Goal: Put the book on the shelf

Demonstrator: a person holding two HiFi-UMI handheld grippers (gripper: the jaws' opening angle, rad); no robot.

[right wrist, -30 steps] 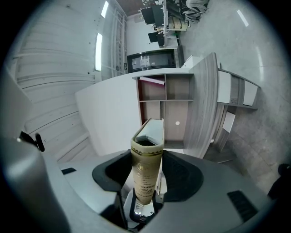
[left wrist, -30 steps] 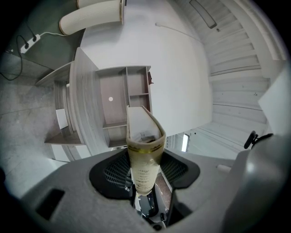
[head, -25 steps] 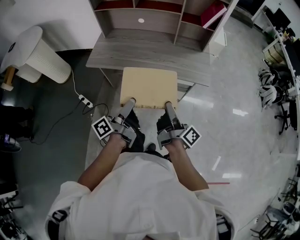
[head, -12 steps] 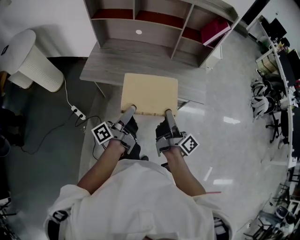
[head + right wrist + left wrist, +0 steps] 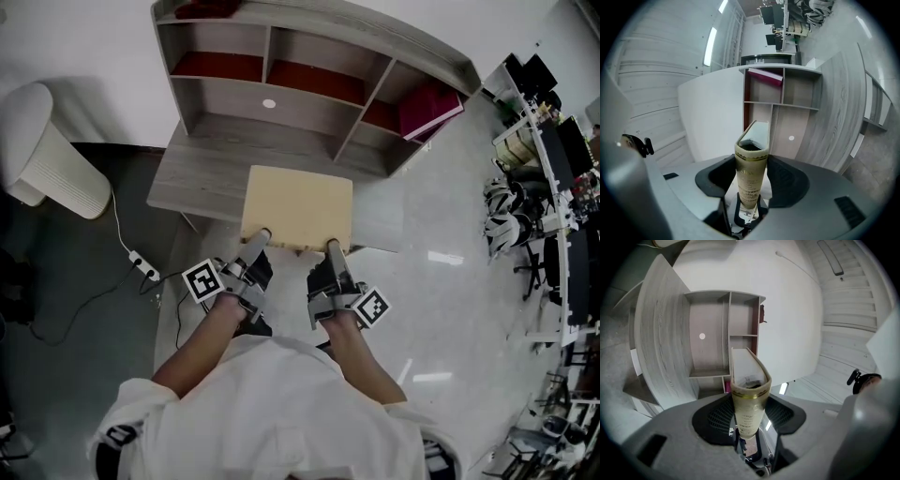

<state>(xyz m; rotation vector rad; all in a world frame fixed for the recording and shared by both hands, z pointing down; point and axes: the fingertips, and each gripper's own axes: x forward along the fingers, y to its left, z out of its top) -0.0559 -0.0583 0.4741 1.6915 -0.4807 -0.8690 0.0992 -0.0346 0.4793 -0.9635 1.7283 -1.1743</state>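
Observation:
A tan hardcover book (image 5: pixel 298 208) is held flat over the grey desk (image 5: pixel 192 173), gripped along its near edge by both grippers. My left gripper (image 5: pixel 262 234) is shut on the left end of that edge, and the book's spine (image 5: pixel 747 401) stands between its jaws in the left gripper view. My right gripper (image 5: pixel 333 246) is shut on the right end, with the spine (image 5: pixel 751 176) showing in the right gripper view. Beyond the book stands the grey shelf unit (image 5: pixel 309 56) with red-backed compartments, also seen as the shelf (image 5: pixel 724 336) and the shelf (image 5: pixel 780 101).
A pink book (image 5: pixel 429 111) leans in the shelf's right compartment. A white ribbed bin (image 5: pixel 47 155) stands at left with a power strip (image 5: pixel 139 265) and cable on the dark floor. Chairs and helmets (image 5: pixel 506 211) crowd the right side.
Both grippers and the book have moved forward toward the shelf, which now shows more fully in the head view. The grip on the book looks unchanged.

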